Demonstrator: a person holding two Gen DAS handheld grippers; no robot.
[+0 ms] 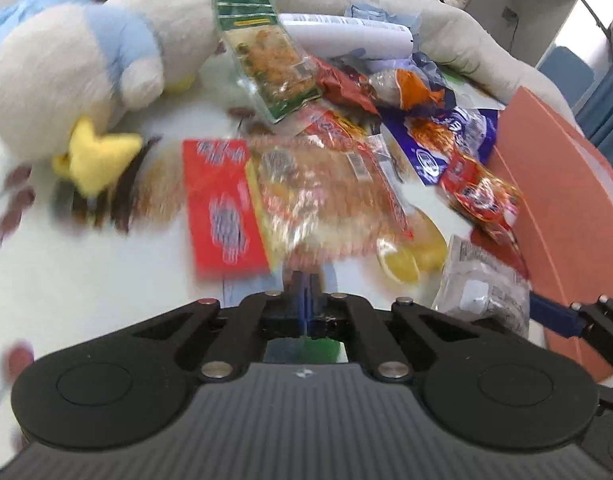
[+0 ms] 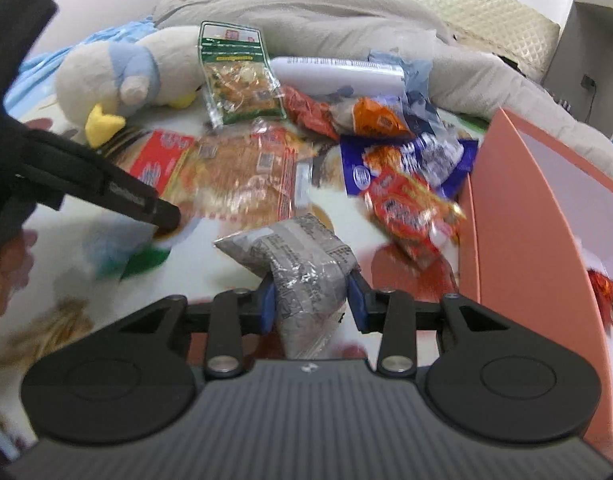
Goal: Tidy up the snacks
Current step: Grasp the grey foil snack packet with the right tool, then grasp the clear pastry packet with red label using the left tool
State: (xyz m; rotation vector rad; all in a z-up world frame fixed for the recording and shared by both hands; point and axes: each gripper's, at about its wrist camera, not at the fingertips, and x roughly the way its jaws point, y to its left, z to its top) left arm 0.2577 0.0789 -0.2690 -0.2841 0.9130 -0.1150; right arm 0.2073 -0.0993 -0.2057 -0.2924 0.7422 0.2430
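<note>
One grey packet (image 2: 302,264) in right tongs (image 2: 311,300)

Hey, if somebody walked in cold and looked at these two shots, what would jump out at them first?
Probably the heap of bright snack packets spilled over the white bed sheet, with a white and blue plush toy lying at its left edge. Next, the right gripper, its jaws clamped on a crumpled silver packet. A salmon-pink box stands open on the right.
</note>
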